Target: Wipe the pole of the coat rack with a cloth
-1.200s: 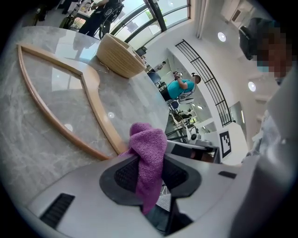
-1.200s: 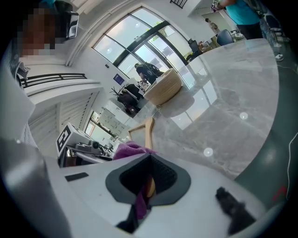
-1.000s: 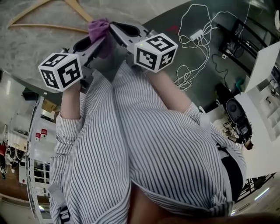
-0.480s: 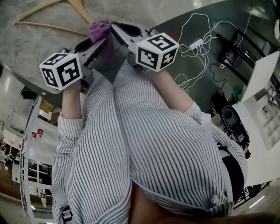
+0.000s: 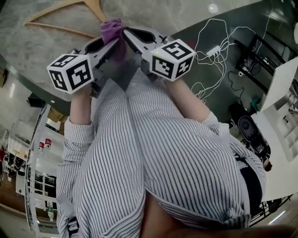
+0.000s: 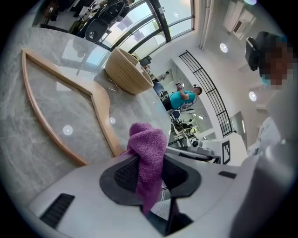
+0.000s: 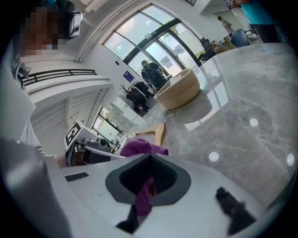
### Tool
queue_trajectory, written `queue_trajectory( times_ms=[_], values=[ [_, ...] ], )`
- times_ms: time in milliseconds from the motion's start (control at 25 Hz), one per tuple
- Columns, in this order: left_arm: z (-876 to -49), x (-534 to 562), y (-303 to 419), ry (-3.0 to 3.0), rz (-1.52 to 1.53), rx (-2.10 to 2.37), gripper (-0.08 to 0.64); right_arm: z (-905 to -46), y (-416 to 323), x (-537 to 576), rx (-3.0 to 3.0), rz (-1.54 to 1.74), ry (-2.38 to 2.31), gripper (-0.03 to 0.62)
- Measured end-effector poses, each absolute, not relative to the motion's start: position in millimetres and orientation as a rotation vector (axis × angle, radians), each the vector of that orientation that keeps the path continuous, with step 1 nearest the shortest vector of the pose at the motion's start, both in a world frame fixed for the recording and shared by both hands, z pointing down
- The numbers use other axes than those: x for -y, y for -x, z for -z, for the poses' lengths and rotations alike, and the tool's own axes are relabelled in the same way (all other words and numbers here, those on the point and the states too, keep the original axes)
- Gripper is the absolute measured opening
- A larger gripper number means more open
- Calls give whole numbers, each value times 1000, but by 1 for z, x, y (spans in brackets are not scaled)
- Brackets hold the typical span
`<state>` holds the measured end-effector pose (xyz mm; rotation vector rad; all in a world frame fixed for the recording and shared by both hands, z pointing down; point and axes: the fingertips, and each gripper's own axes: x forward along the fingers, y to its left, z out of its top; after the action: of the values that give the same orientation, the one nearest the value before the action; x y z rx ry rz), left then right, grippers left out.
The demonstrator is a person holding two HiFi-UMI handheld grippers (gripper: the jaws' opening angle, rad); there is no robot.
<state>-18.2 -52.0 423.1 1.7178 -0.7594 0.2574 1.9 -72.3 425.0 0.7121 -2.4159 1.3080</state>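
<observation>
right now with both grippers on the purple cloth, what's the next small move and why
Probably open the right gripper and leave the purple cloth with the left gripper: both are shut on the same cloth over the marble table, and no coat-rack pole is in view.

Head view looks steeply down onto the left hand-held gripper and right hand-held gripper, each gripper view hugging its jaws, facing across the surface, all sharing purple cloth and hanger.
</observation>
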Motion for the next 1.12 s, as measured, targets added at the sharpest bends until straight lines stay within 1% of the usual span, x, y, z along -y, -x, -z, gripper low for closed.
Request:
queue_trajectory(
  times_ms=[720,1120],
  values=[
    [-422,94,62,-1750,-176,717,126,-428,40,90,2395,-1315,-806,15],
    [-419,117,76,-1826,-226,762,126,-427,55,110,2423,-1289,-815,15]
  ],
)
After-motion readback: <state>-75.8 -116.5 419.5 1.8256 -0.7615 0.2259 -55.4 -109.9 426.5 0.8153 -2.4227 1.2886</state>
